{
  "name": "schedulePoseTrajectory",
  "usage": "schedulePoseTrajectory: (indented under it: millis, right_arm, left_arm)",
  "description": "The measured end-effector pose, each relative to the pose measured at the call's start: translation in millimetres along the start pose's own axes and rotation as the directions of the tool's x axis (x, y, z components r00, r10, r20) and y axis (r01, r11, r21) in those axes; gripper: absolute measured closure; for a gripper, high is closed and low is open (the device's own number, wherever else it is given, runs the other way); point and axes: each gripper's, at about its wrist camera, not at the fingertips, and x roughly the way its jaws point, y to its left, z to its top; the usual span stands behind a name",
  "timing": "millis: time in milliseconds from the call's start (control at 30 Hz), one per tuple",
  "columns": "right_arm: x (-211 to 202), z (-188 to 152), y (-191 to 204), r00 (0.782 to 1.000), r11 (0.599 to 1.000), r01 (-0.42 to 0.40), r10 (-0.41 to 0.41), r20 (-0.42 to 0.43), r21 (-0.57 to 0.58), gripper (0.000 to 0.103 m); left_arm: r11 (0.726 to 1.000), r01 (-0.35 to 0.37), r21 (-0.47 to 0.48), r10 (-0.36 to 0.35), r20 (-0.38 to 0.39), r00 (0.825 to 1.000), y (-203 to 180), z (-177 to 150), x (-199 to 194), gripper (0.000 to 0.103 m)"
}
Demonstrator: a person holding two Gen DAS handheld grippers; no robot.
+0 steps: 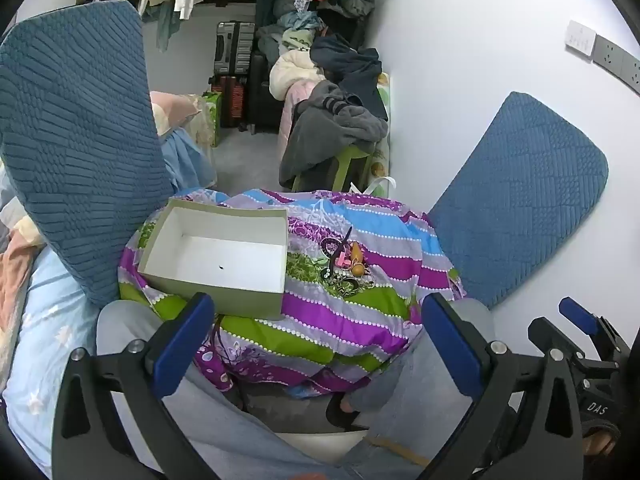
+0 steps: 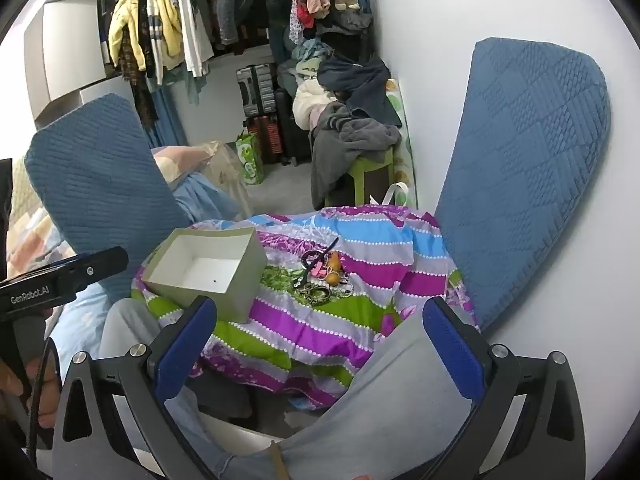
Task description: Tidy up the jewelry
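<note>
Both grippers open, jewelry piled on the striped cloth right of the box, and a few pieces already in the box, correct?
Not quite: the box holds no jewelry, only a tiny dark speck on its white floor, as the left wrist view shows. The rest stands: the left gripper and right gripper are open, and the jewelry lies piled on the striped cloth right of the box.

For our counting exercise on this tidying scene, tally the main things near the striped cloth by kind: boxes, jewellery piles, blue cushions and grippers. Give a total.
Open cardboard box: 1
Jewellery pile on the striped cloth: 1, pieces too tangled to count
Blue quilted cushions: 2
Grippers, both open: left gripper, right gripper: 2
Total: 6
</note>
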Motion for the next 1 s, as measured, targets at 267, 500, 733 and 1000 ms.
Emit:
schedulePoseTrajectory:
  millis: [267,500,733,1000]
  right_arm:
    - [4,3,2,1.000,1.000,-0.010,0.010,-0.028,-0.014,0.000]
    - [11,5,4,0.999,1.000,-0.010,0.009,-0.041,-0.017,0.000]
    - [16,8,1,0.997,0.998,-0.058,0.058,-0.059,-0.004,0.003]
    - [13,9,-3,0.998,0.999,-0.042,0.043,-0.054,0.007,0.015]
  left_arm:
    - [1.000,0.003,-0.014,-0.003,0.027,1.000,3,-3,0,0.000]
    - [0.999,-0.002,-0.032,0.002,0.011,1.000,4,4,-4,0.000]
    - [0.999,-0.002,-0.046,0.002,0.000,1.000,9,9,-3,0.000]
    - [0.999,-0.004,-0.041,0.005,0.006,1.000,7,11,1,0.000]
